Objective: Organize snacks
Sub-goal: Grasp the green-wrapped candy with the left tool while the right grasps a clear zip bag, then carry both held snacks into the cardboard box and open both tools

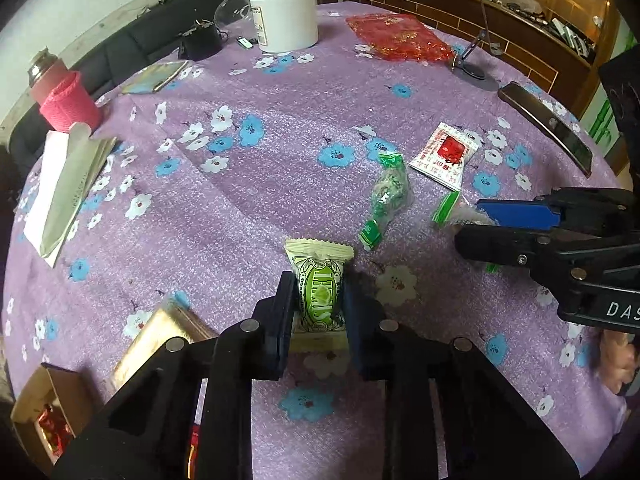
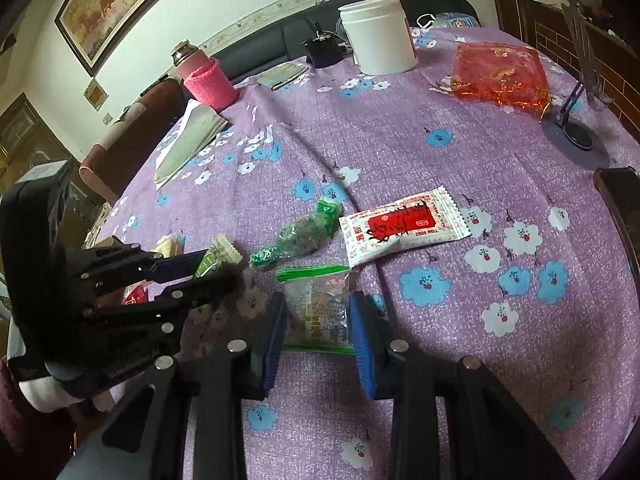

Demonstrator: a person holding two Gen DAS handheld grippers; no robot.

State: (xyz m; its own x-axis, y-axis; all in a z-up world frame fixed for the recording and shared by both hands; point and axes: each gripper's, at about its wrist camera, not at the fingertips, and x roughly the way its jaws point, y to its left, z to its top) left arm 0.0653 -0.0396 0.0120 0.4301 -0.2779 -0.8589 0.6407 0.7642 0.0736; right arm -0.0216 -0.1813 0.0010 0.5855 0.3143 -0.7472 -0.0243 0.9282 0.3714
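My left gripper point(image 1: 317, 300) is shut on a cream and green snack packet point(image 1: 320, 292) just above the purple flowered tablecloth; it also shows in the right wrist view point(image 2: 218, 260). My right gripper point(image 2: 318, 320) is closed around a clear snack bag with green edges point(image 2: 318, 304), which rests on the cloth; in the left wrist view that bag point(image 1: 450, 210) sits between its fingers. A green twisted candy point(image 2: 300, 234) and a white and red sachet point(image 2: 404, 226) lie just beyond it.
A brown cardboard box point(image 1: 48, 408) with a red candy inside and a gold packet point(image 1: 160, 340) sit at the near left. A white jar point(image 2: 378, 36), red mesh bag point(image 2: 498, 76), pink-sleeved bottle point(image 2: 206, 80), envelopes point(image 2: 188, 140), phone stand point(image 2: 576, 132) and dark phone point(image 1: 548, 126) ring the table.
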